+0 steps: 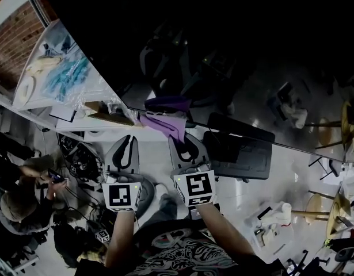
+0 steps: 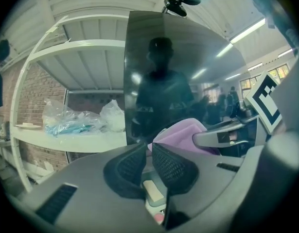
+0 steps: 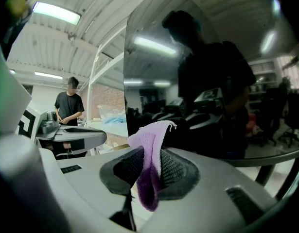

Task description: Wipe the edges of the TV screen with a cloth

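Lilac-purple cloth [image 3: 151,135] between right tool's [image 3: 148,165] black mesh-patterned pads [image 3: 127,166]; black-and-white square markers on both grey tools; black TV screen [image 1: 234,50] ahead; red brick wall [image 1: 18,33] left of left tool [image 1: 129,139].

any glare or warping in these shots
Head view: very dark, the TV screen near black with faint reflections. Left gripper view: fisheye bends the shelf; ceiling lights streak across the screen. Right gripper view: same warping, dark corners, the cloth in the right tool sharp.

Soft, fuzzy purple cloth [image 3: 149,149] against glossy, mirror-dark screen [image 3: 198,81]; matt grey plastic on left gripper [image 2: 148,152] and right gripper [image 3: 148,166], rough dimpled black pads [image 3: 127,166]; crinkled clear plastic bags [image 2: 66,120]; rough brick [image 2: 40,81].
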Motion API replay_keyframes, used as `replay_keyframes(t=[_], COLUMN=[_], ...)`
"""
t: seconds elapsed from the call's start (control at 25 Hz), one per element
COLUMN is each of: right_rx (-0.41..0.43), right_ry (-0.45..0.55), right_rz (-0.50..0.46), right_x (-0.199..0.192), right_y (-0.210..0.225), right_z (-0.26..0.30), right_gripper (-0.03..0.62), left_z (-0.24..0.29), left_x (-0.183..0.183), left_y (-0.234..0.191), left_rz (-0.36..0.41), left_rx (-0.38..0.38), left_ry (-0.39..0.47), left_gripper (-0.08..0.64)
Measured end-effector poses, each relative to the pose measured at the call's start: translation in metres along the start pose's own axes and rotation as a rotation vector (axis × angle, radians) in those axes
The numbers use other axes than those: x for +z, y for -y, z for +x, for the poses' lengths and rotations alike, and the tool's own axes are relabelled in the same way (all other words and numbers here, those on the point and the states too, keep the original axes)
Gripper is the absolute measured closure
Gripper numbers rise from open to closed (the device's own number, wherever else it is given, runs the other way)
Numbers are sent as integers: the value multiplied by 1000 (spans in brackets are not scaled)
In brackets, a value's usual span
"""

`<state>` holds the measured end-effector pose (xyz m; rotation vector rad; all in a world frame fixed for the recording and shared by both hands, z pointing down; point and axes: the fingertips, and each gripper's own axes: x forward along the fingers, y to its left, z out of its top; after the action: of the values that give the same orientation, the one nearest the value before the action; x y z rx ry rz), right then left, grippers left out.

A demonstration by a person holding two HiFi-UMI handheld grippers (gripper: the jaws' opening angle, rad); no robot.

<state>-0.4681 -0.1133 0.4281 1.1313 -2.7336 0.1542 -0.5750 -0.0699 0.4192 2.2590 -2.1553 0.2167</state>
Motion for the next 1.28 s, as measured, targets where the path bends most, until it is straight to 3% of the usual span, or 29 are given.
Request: replay_keyframes(t=[1.28], right_rx=[-75], right_ry=[10], right_rz=[6], right_x=[-3], right_y=[68], right_z=[-63], right_gripper=[491], left_z=[24], left_x=[21], left_y=[89], left_rz=[18], left_rx=[-93], left_ry=[29], left_gripper=[509])
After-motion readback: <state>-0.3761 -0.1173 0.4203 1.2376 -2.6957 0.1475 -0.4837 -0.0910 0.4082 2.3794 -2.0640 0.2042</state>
